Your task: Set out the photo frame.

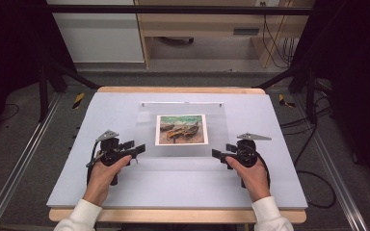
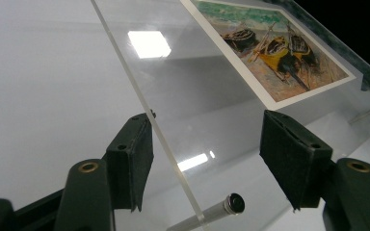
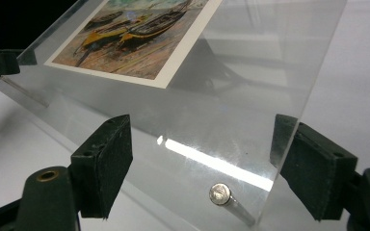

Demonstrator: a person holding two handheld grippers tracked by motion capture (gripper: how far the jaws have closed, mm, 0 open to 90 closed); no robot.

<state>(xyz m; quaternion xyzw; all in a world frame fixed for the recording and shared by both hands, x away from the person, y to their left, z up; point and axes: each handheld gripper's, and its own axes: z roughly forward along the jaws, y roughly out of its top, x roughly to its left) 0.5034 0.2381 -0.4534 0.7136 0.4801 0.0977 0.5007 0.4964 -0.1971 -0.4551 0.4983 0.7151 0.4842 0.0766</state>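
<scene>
Clear acrylic frame (image 1: 183, 132) lying flat at centre of tabletop (image 1: 125, 192), slightly toward far edge, w/ boat picture (image 1: 181, 129) under the clear sheet, approx. mid-panel. Left gripper (image 1: 138, 149) parked at frame's near-left corner, held in left hand (image 1: 103, 175); right gripper (image 1: 217, 154) parked at near-right corner, held in right hand (image 1: 251, 174). Both pointing inward toward each other along frame's near edge. Left gripper view: jaws released, set apart, frame's side edge (image 2: 149, 115) running up between them, close against left pad (image 2: 137, 159), contact not determinable; right pad (image 2: 289, 156) clear of panel. Metal standoff (image 2: 224, 207) visible below panel near corner. Right gripper view: jaws released, wide gap, panel corner area (image 3: 212, 139) between pads, no clamp visible; round standoff cap (image 3: 219, 194) seen through acrylic near frame's corner. Tabletop covered w/ pale blue-grey sheet, wooden rim (image 1: 173, 90) exposed at far and near edges.
</scene>
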